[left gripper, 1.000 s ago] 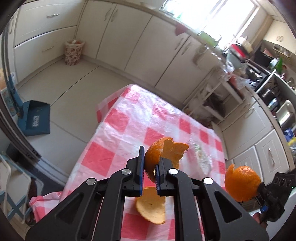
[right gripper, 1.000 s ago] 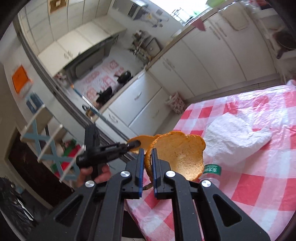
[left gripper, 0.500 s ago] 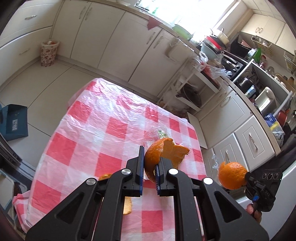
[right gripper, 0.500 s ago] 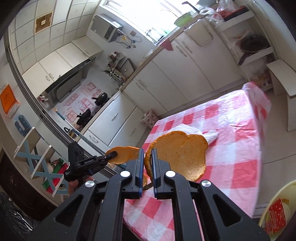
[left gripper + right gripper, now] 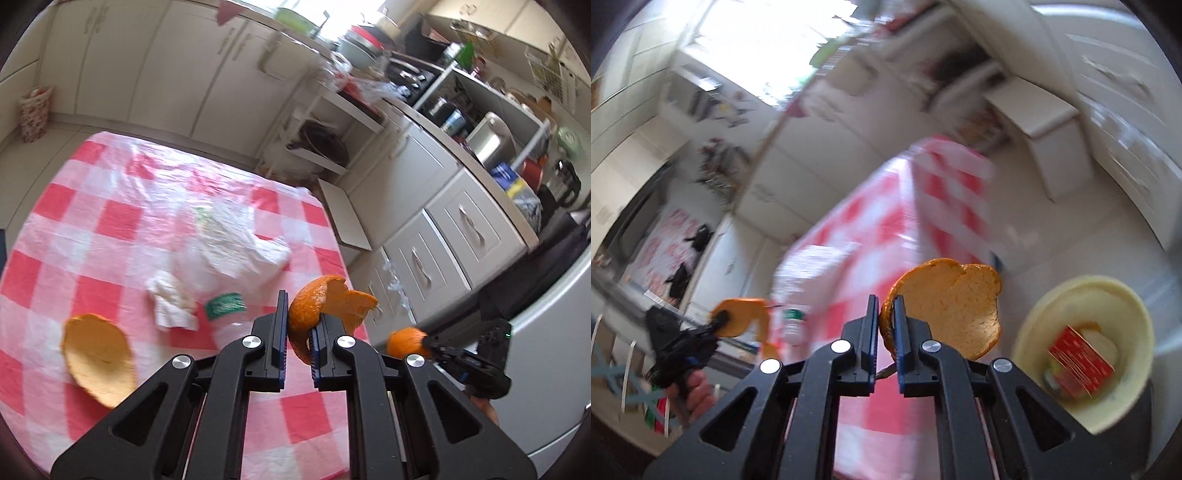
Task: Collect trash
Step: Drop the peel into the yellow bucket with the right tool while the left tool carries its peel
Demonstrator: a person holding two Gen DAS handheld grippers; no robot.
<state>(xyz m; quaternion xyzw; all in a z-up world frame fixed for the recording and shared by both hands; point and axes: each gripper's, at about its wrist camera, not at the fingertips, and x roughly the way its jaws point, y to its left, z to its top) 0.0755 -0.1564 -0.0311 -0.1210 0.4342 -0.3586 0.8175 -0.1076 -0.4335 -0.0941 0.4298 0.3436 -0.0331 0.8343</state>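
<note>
- The left tongs (image 5: 298,343) are clamped on a curled piece of orange peel (image 5: 325,306), its bright rind facing left and its paler inner side rising to the right of the blue pads.
- The right tongs (image 5: 885,332) are clamped on a broad, flat piece of orange peel (image 5: 955,306) that shows its pale inner side and stands up to the right of the fingers.
- In the left wrist view the right tongs also appear, low at the right, past the edge of the red-and-white checked tabletop (image 5: 110,221), with their peel in their tips.
- In the right wrist view the left tongs appear at the left, gripped by a hand (image 5: 696,393), to the left of the same tabletop.
- On the tabletop lie a third, cupped piece of orange peel (image 5: 98,358) near its front left edge, a crumpled white tissue (image 5: 171,302) further in, and a clear plastic bottle with a green label (image 5: 225,306) just beside the tissue, under a crumpled white plastic bag (image 5: 240,247).
- A pale yellow round bin (image 5: 1126,306) stands on the floor to the right of the tabletop, with a red carton (image 5: 1078,360) lying inside it.
</note>
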